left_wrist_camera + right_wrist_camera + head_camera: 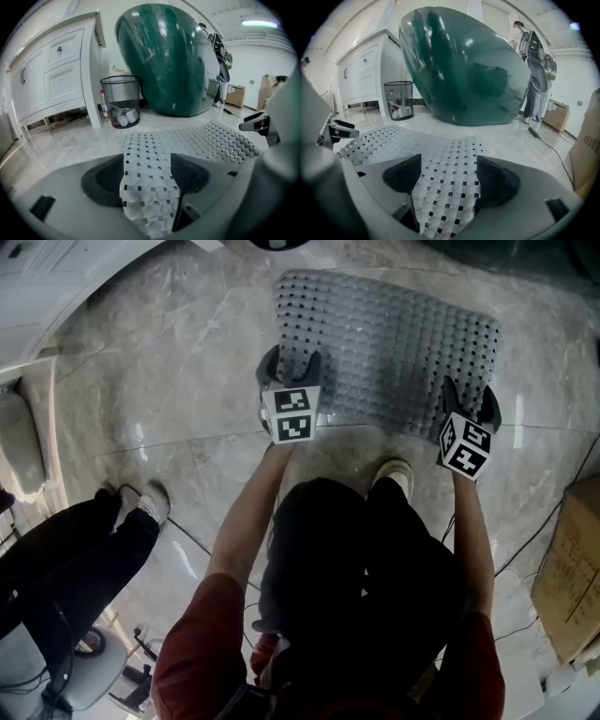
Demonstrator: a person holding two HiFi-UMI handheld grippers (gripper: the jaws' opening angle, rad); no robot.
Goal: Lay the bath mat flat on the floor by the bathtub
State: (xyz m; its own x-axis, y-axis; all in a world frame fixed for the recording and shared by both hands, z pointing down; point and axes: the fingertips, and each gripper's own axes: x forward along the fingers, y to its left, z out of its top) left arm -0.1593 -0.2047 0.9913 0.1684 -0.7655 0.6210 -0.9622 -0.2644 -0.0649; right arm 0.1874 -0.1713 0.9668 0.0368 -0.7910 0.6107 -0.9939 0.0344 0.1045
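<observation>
Lying flat on the pale grey marbled floor (169,381), a grey rubber bath mat (394,334), studded with rows of small square holes, is seen spread out just in front of a large, rounded, dark green bathtub (164,61), with its far edge turned toward the tub. The left gripper (292,364) is held over the mat's near left corner and the right gripper (469,397) over its near right corner, each pointed forward and down. Both pairs of jaws are spread wide. In each gripper view a strip of the mat's near edge is framed between the dark pads. The pads appear to stand clear of it, though with the wide-angle distortion a light touch is hard to rule out, and the mat is not pinched by either gripper. A black wire-mesh waste bin (121,101) with some rubbish inside is placed beside a white panelled cabinet (56,75), to the left of the tub. A light-coloured shoe (396,472) of the person holding the grippers is planted just short of the mat's near edge. A second person (75,540) in dark trousers is seen at the left of the head view, well apart from the mat, and a brown cardboard box (572,568) is set on the floor at the right.
</observation>
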